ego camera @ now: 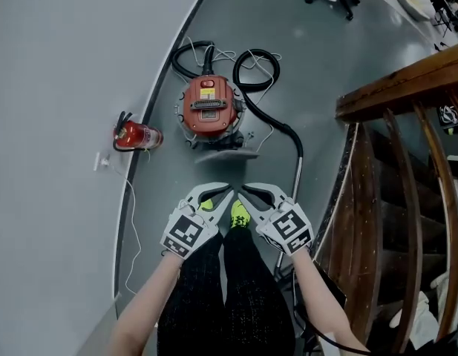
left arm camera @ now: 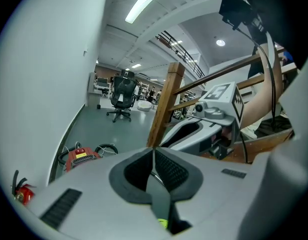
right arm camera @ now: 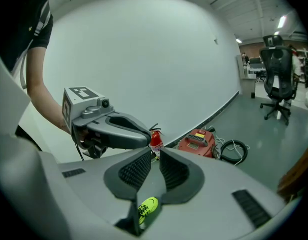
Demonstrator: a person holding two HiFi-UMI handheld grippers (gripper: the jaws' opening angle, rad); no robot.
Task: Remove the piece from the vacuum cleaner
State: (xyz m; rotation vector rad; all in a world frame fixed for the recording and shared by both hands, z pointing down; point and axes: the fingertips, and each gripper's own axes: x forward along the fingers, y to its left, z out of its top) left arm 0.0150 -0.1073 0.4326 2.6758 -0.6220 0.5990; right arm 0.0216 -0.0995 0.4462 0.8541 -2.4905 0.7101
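Note:
The red vacuum cleaner (ego camera: 208, 106) stands on the grey floor ahead of me, also in the left gripper view (left arm camera: 76, 157) and the right gripper view (right arm camera: 197, 140). Its black hose (ego camera: 269, 113) loops to the right and runs into a metal wand (ego camera: 298, 173). A grey flat part (ego camera: 225, 148) lies at its near side. My left gripper (ego camera: 226, 190) is shut and empty, held in the air short of the vacuum. My right gripper (ego camera: 243, 190) hovers close beside it, jaws slightly apart with nothing between them.
A red fire extinguisher (ego camera: 136, 136) lies by the curved wall, left of the vacuum. A white cable (ego camera: 128, 221) trails along the wall's foot. A wooden stair railing (ego camera: 399, 87) rises at the right. A black office chair (left arm camera: 122, 96) stands far off.

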